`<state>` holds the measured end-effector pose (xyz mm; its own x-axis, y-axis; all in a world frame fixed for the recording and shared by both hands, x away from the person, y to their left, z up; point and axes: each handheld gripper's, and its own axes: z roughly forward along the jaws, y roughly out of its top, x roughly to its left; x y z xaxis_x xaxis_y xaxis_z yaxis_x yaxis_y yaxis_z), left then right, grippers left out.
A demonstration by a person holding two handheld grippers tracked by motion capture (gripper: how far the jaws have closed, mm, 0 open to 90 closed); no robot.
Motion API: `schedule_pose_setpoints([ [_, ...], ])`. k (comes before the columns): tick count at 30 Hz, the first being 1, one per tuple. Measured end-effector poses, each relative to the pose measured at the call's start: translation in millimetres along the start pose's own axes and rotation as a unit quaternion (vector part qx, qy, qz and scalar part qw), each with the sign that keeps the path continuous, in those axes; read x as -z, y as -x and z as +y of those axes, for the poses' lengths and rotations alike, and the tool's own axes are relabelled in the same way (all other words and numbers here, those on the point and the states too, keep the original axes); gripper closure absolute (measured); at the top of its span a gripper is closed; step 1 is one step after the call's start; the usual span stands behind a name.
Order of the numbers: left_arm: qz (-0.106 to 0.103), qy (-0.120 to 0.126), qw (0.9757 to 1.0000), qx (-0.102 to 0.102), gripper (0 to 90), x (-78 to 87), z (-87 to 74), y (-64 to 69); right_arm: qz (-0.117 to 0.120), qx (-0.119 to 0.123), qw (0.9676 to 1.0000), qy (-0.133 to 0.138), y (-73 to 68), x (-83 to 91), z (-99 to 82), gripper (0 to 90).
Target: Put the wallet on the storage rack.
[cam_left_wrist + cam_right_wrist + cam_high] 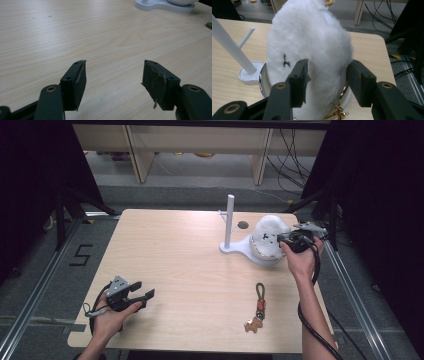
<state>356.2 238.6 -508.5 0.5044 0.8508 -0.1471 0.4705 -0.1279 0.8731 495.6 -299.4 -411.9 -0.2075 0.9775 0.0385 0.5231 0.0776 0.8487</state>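
A white fluffy pouch (pixel 269 236) stands in the round dish (pixel 250 252) at the foot of a white stand, at the table's far right. In the right gripper view the pouch (pixel 312 45) rises between the jaws of my right gripper (pixel 327 68), which reach around its lower part; a gold chain (pixel 335 112) hangs at its bottom. The right gripper (pixel 282 239) stands open against the pouch's right side. My left gripper (pixel 145 290) rests near the front left of the table, open (pixel 115 67), with bare wood between its jaws.
The stand's white post (pixel 229 220) with a short side peg rises left of the dish. A keychain (pixel 258 307) with a green loop and a gingerbread-man charm lies front right. Beyond the table's far edge lie floor, shelving and cables.
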Motion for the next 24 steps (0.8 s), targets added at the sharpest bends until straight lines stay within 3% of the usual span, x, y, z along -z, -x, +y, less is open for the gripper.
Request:
schedule_pose_setpoints([
  [2,0.000,-0.001,1.0000,-0.001,35.1,0.1,0.1,0.2,-0.003,-0.023,0.9997,-0.007,-3.5,2.2,0.3,52.0],
  [7,-0.004,0.000,1.0000,-0.001,35.1,-0.7,0.1,0.1,-0.006,-0.022,0.9997,-0.012,-2.6,4.4,1.0,50.5],
  [10,-0.004,0.001,1.0000,-0.001,35.1,-0.9,0.2,0.3,-0.001,-0.005,1.0000,-0.001,0.3,3.5,1.1,49.8],
  [16,-0.001,-0.001,1.0000,-0.001,35.1,-1.0,0.5,1.5,-0.004,-0.012,0.9999,-0.004,-2.0,6.5,1.6,48.7],
  [17,-0.001,-0.001,1.0000,-0.001,35.1,-1.1,0.5,1.7,-0.005,-0.028,0.9996,-0.008,-4.3,7.9,1.5,48.3],
  [18,-0.002,-0.001,1.0000,0.000,35.1,-1.2,0.4,2.0,-0.002,-0.008,1.0000,-0.005,-0.5,7.3,1.8,47.8],
  [24,-0.001,-0.003,1.0000,-0.001,35.1,-1.9,0.6,2.6,-0.002,-0.014,0.9998,-0.011,-1.3,12.6,1.7,45.7],
])
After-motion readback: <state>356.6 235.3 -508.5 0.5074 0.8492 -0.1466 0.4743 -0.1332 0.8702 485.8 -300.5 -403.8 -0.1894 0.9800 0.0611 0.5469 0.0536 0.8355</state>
